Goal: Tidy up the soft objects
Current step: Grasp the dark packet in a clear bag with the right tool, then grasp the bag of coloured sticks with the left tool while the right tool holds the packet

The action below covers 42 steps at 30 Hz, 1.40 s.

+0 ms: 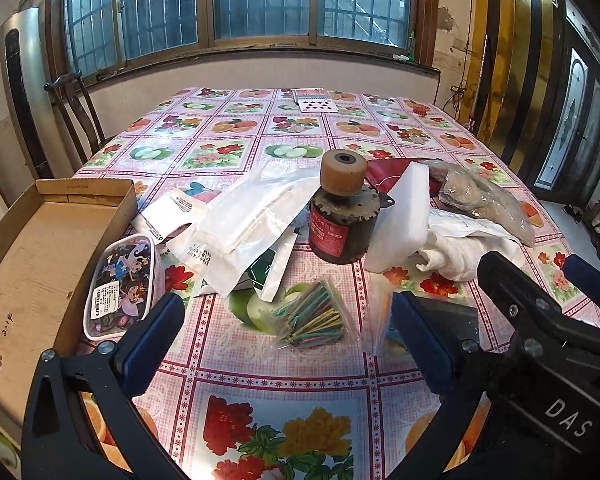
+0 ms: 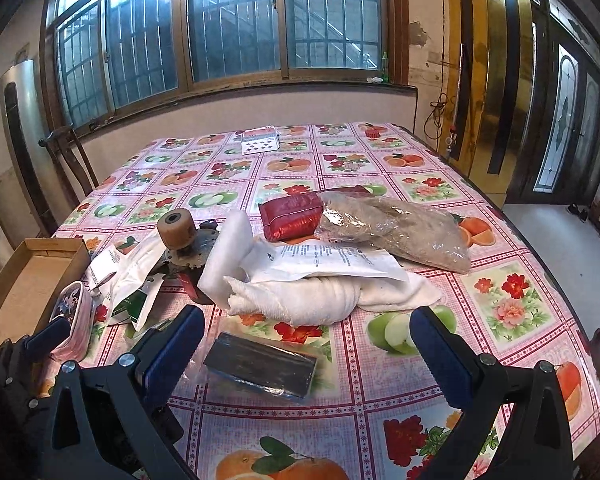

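My left gripper (image 1: 288,336) hovers low over the table, open, with a clear bag of coloured sticks (image 1: 312,316) lying between its fingers. My right gripper (image 2: 308,340) is open too, and a black block wrapped in plastic (image 2: 260,364) lies between its blue pads. Just beyond lies a rolled white towel (image 2: 320,296) with a white printed packet (image 2: 332,260) on it. A white foam sheet (image 2: 224,256) leans at the towel's left. Behind are a red packet (image 2: 292,212) and a clear bag of brownish fibre (image 2: 396,228). White mailer bags (image 1: 252,220) lie left of centre.
An open cardboard box (image 1: 32,248) sits at the left table edge, with a cartoon-printed pouch (image 1: 122,284) leaning on its wall. A dark motor with a tan roller (image 1: 340,216) stands mid-table. Playing cards (image 1: 316,102) lie at the far side. A chair (image 1: 76,116) stands by the table's far-left corner.
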Each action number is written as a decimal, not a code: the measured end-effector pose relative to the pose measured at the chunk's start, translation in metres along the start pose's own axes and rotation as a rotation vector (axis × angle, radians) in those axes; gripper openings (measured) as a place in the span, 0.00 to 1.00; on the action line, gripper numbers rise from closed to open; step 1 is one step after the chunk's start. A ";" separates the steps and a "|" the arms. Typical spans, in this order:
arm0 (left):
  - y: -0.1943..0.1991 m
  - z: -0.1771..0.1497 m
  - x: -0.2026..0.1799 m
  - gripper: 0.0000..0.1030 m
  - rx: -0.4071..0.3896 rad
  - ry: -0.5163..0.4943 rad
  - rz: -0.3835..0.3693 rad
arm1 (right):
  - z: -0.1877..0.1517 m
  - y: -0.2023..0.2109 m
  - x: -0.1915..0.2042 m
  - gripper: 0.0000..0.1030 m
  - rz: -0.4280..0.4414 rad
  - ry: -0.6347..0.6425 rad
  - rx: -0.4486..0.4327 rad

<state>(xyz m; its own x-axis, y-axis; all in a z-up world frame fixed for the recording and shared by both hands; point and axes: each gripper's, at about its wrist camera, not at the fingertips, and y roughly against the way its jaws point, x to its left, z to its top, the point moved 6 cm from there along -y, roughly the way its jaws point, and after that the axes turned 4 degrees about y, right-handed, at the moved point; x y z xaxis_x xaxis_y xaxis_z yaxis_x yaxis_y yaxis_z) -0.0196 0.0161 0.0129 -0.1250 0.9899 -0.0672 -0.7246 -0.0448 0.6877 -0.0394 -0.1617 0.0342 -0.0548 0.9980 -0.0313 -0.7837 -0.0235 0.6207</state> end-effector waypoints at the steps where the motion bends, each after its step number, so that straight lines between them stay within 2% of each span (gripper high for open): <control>1: 0.000 0.000 0.000 1.00 0.002 0.000 0.000 | 0.000 0.000 0.000 1.00 -0.003 0.002 0.001; 21: 0.003 -0.002 0.004 1.00 0.003 0.008 0.012 | 0.001 0.007 -0.009 1.00 -0.030 0.044 -0.021; 27: 0.005 0.000 0.014 1.00 -0.004 0.009 0.009 | -0.003 0.004 -0.020 0.99 0.046 0.009 -0.012; 34: 0.014 0.015 0.021 1.00 -0.022 -0.020 0.003 | 0.001 0.000 -0.026 1.00 0.066 0.022 -0.003; 42: 0.018 0.029 0.014 1.00 0.027 -0.039 -0.097 | 0.010 -0.013 -0.030 1.00 0.160 -0.013 0.062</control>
<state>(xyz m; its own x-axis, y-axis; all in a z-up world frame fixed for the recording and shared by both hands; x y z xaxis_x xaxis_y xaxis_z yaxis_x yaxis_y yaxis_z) -0.0149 0.0334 0.0457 -0.0282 0.9939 -0.1068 -0.7137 0.0548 0.6983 -0.0219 -0.1907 0.0349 -0.1676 0.9824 0.0821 -0.7257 -0.1793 0.6642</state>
